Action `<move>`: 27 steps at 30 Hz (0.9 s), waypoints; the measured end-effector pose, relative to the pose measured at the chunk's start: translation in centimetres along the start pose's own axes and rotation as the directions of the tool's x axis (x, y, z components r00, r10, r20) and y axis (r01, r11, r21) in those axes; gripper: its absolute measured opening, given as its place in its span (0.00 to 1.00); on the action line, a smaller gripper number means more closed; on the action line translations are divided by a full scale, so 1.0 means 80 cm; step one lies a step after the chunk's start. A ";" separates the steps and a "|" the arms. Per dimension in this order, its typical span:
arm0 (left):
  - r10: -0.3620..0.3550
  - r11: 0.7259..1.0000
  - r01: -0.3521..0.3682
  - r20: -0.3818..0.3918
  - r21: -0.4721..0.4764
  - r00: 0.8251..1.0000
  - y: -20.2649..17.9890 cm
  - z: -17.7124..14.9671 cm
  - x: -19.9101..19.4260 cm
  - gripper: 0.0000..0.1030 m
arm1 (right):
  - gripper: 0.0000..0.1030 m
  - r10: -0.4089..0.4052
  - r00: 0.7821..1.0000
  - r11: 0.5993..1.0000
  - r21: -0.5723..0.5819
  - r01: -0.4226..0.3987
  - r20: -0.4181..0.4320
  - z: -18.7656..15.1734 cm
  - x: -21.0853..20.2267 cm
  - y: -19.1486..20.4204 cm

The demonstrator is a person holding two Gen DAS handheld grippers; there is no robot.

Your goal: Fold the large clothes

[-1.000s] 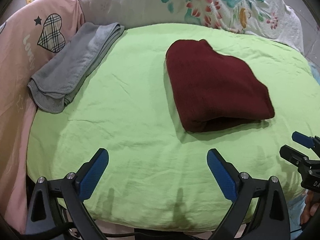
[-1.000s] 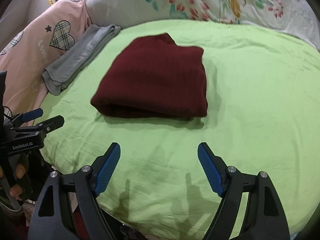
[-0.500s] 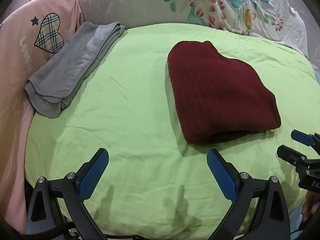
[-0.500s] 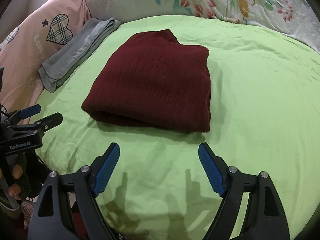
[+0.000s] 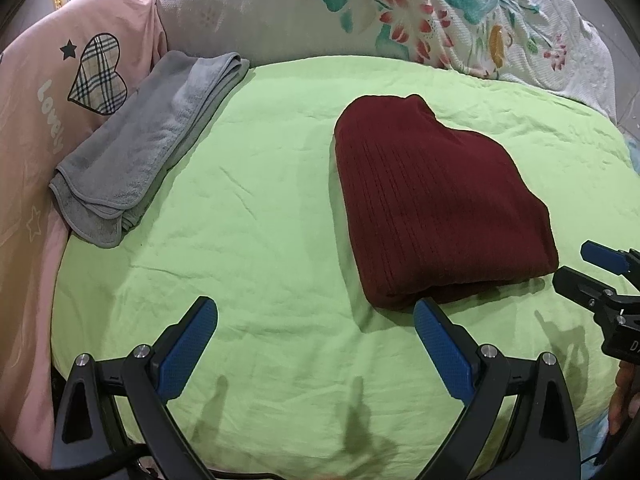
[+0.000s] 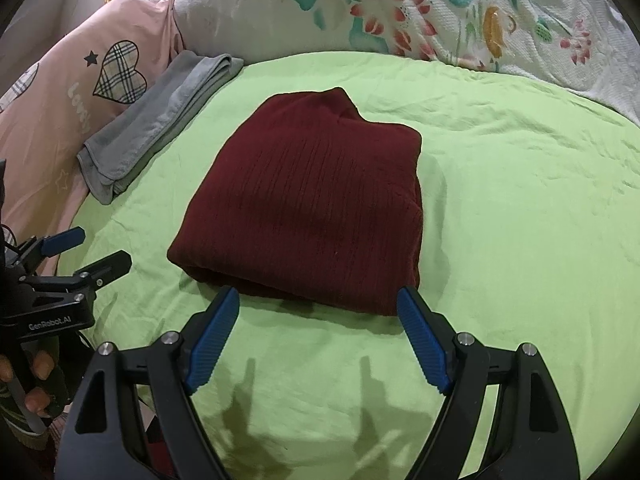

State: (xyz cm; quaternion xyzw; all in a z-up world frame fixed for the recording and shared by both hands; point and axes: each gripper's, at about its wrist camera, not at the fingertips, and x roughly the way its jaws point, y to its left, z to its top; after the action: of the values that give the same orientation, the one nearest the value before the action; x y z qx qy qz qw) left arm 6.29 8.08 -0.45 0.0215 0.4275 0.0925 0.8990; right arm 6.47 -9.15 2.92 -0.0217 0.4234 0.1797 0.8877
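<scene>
Two sets of tongs hang over a bed with a light green sheet (image 5: pixel 260 240). The left tongs (image 5: pixel 316 344) are wide open and hold nothing; only bare sheet shows between their blue pads. The right tongs (image 6: pixel 318 332) are wide open too, and their tips sit just in front of the near edge of the dark red sweater (image 6: pixel 316 208), not pressing on it. The sweater is folded into a thick, neat block and lies flat in the middle of the bed. A folded grey towel (image 5: pixel 148 144) lies well apart from it, at the left edge of the sheet, beside a pink blanket (image 5: pixel 36 128) with a checked heart. A white flowered quilt (image 6: pixel 420 8) is piled along the far side.
</scene>
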 end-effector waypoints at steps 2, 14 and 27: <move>-0.001 1.000 0.001 -0.003 0.003 1.000 0.000 0.000 0.000 0.96 | 0.79 0.001 1.000 1.000 -0.001 -0.001 -0.005 0.000 0.001 0.001; 0.007 1.000 -0.007 0.023 0.019 1.000 -0.002 0.005 -0.011 0.96 | 0.79 0.020 1.000 1.000 0.002 -0.020 -0.004 0.005 0.003 -0.002; 0.016 0.999 -0.018 0.046 0.038 0.999 -0.003 0.012 -0.019 0.96 | 0.79 0.037 0.999 0.999 -0.014 -0.037 0.015 0.019 0.000 0.001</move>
State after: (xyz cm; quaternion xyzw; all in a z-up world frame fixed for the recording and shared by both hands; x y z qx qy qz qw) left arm 6.13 7.58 1.30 0.0447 0.4082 0.0914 0.9072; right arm 7.56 -8.79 3.92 -0.0185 0.4156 0.1990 0.8873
